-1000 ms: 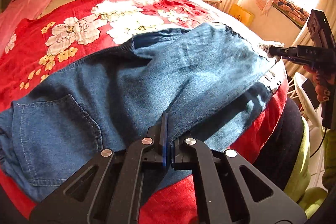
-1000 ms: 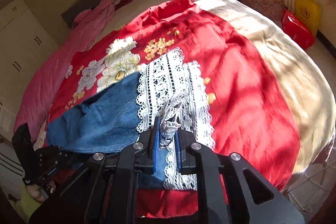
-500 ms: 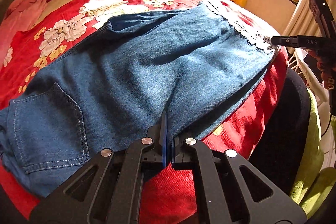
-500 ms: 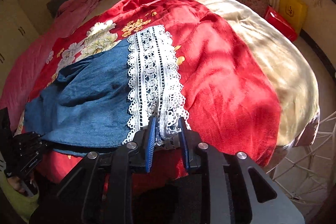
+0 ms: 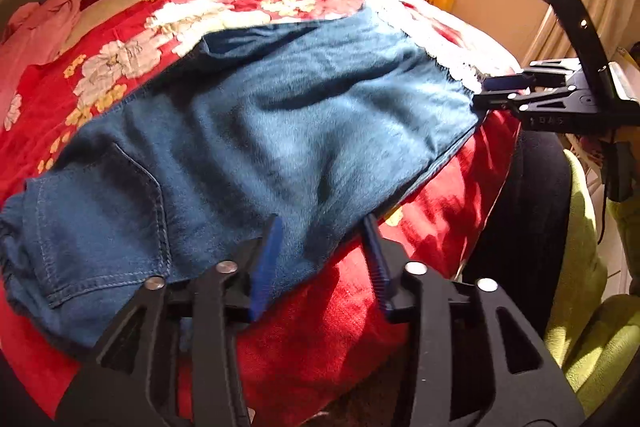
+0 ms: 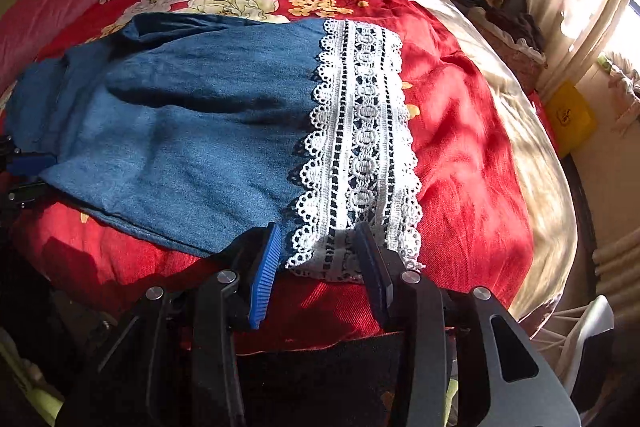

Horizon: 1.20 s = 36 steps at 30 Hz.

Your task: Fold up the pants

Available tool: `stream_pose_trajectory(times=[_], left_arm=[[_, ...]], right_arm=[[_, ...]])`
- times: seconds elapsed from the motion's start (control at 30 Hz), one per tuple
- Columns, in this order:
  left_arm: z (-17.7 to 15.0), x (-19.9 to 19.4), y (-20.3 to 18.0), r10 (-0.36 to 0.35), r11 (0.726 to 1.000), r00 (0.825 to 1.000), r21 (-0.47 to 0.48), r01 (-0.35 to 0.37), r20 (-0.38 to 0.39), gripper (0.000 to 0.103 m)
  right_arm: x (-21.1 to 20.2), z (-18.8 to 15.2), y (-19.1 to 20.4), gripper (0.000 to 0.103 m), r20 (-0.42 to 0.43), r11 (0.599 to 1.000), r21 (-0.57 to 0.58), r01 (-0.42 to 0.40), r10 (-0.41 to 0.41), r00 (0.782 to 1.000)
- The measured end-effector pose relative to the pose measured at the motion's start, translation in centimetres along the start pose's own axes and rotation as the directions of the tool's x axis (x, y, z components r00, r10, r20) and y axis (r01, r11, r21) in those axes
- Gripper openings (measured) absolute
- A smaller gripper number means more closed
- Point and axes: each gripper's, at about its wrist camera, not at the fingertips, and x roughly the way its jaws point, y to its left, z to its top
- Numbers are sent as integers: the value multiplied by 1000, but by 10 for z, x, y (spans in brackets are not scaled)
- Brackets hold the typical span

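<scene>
Since the earlier frame both tongs have let go: left tongs [image 5: 320, 247] and right tongs [image 6: 318, 251] are opening, pads off the cloth. The pants [image 5: 248, 131] lie flat, legs stacked, along the bed's [image 6: 472, 131] near edge. Further folds remain.

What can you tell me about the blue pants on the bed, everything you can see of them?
The pants are blue denim-look fabric with a stitched back pocket near the waist and a white lace hem. They lie spread out, slightly rumpled, across a red floral bedcover. The left gripper straddles the near edge; the right gripper straddles the lace. Both sets of jaws are opening, with no pad pressing the cloth.
</scene>
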Motion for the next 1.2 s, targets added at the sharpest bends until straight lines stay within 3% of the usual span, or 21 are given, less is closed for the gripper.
stream_pose_trajectory(times=[0.1, 0.17, 0.3, 0.37, 0.5, 0.6, 0.63, 0.67, 0.7, 0.73, 0.8, 0.9, 1.03, 1.2], left_arm=[[21, -22, 13, 14, 999, 997, -36, -11, 74, 48], [38, -27, 28, 34, 998, 995, -59, -28, 99, 58], [76, -14, 53, 119, 992, 988, -49, -114, 101, 60], [93, 3, 60, 151, 989, 986, -12, -150, 77, 61], [110, 52, 64, 239, 959, 971, 162, -234, -9, 65], [113, 83, 71, 219, 966, 973, 158, -205, -77, 65], [114, 87, 71, 211, 969, 974, 152, -197, -80, 61], [116, 91, 72, 183, 976, 979, 137, -171, -85, 32], [119, 92, 75, 128, 988, 988, 97, -119, -90, 12], [124, 90, 82, 80, 996, 993, 41, -77, -81, 3], [132, 82, 103, 11, 996, 1000, -94, -13, -23, 2], [133, 85, 142, -115, 947, 993, -300, 116, 20, 2], [126, 111, 133, -91, 963, 995, -260, 75, -51, 3], [125, 108, 136, -115, 955, 993, -279, 104, -26, 8]], right_arm=[[-18, 9, -15, 41, 70, 991, 86, -107, 101, 992], [-28, 18, -25, 41, 118, 988, 113, -106, 92, 989], [-31, 38, -39, 42, 163, 981, 142, -128, 105, 981], [-28, 50, -40, 42, 179, 980, 132, -147, 122, 976], [-9, 72, -35, 42, 161, 982, 93, -165, 149, 976], [17, 82, -34, 42, 106, 983, 74, -170, 162, 981], [26, 83, -36, 42, 85, 983, 82, -164, 157, 984], [34, 83, -38, 42, 60, 983, 95, -158, 153, 986], [42, 80, -41, 42, 35, 982, 110, -153, 150, 988], [46, 77, -44, 42, 24, 981, 125, -148, 146, 989], [48, 70, -46, 42, 23, 980, 131, -150, 148, 989], [51, 64, -42, 42, 17, 985, 102, -136, 135, 991], [39, 75, -50, 42, 67, 978, 132, -164, 156, 985], [41, 110, -89, 42, 160, 953, 243, -179, 143, 977]])
